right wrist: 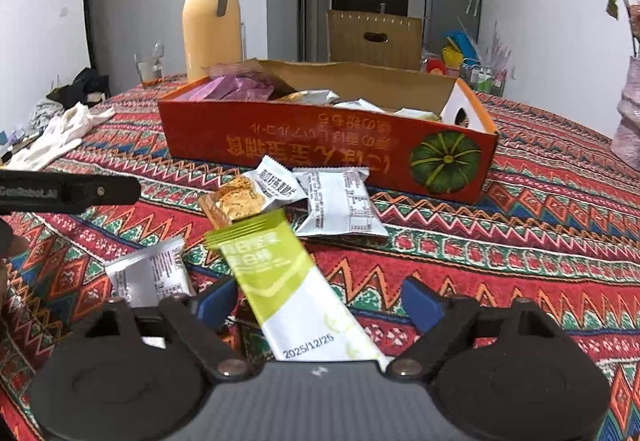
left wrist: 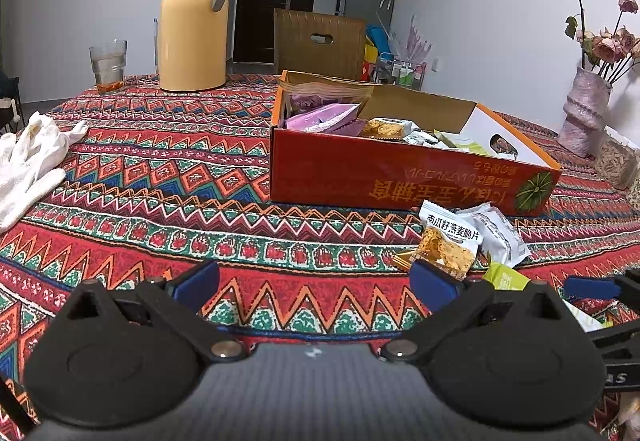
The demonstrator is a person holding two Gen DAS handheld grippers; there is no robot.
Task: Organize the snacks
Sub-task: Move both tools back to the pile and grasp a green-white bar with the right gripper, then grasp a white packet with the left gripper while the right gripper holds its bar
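While the orange box (right wrist: 328,145) stands ahead beyond two silver packets (right wrist: 340,201), the right gripper (right wrist: 320,301) straddles the green bar (right wrist: 288,281), jaws apart, not pressing it.

Glossy foil snack packets (right wrist: 340,205) (crinkled) — matt cardboard box (right wrist: 320,145) — woven tablecloth (right wrist: 520,241).

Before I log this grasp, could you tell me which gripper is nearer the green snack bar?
Right. The right gripper straddles the green snack bar, pads apart; the left gripper sits off to its side.
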